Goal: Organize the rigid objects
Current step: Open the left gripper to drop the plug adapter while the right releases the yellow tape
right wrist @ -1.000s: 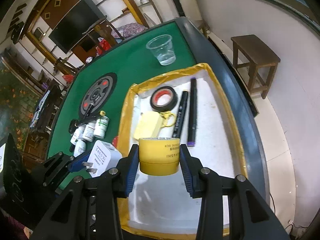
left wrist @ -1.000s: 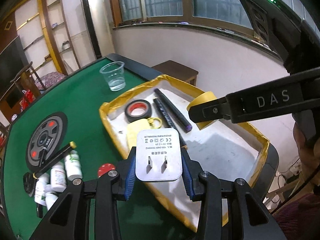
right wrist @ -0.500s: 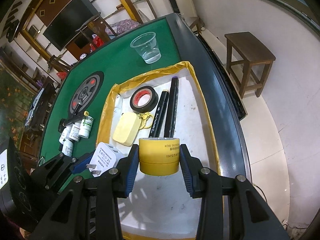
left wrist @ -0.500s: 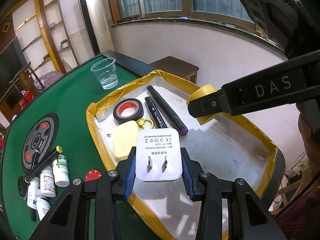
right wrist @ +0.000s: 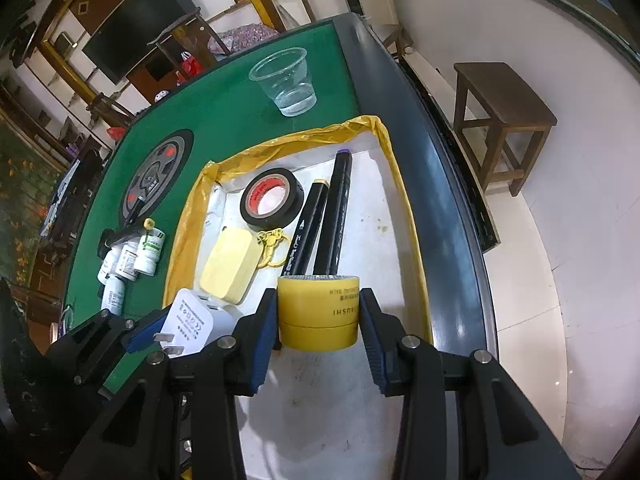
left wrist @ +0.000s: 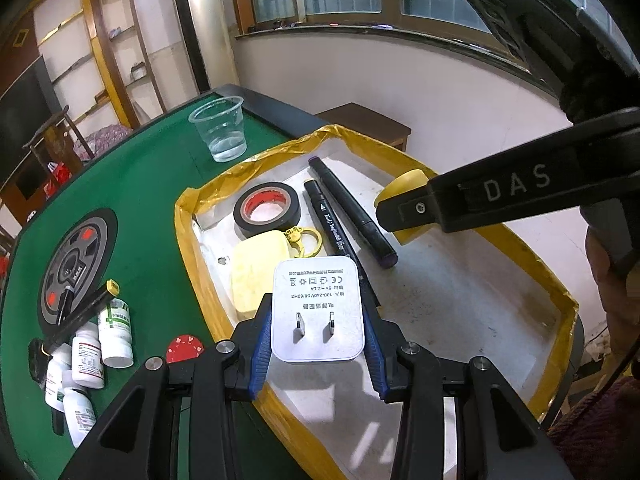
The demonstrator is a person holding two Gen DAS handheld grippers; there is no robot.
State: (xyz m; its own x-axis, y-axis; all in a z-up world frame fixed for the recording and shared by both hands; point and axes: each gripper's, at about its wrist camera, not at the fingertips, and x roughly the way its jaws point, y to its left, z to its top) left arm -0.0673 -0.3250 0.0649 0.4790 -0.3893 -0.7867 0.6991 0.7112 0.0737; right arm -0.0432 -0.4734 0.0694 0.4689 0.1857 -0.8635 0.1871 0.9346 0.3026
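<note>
Together, two handheld grippers hung over a yellow-edged tray [right wrist: 404, 200] on a green table [left wrist: 132, 200]. The left gripper [left wrist: 318, 344] pinched a white wall charger [left wrist: 318, 312], prongs facing the camera, above the tray's near left edge. The right gripper [right wrist: 318, 316] clamped a yellow tape roll [right wrist: 318, 312] above the near ends of two black markers [right wrist: 320, 220]. Farther in lay a black tape roll [right wrist: 271, 202] and a yellow eraser-like block [right wrist: 230, 266]. Likely risks: the tape roll, if released there, could land on the markers and roll away; the charger might catch the raised rim and tip onto the table; the close grippers could bump.
</note>
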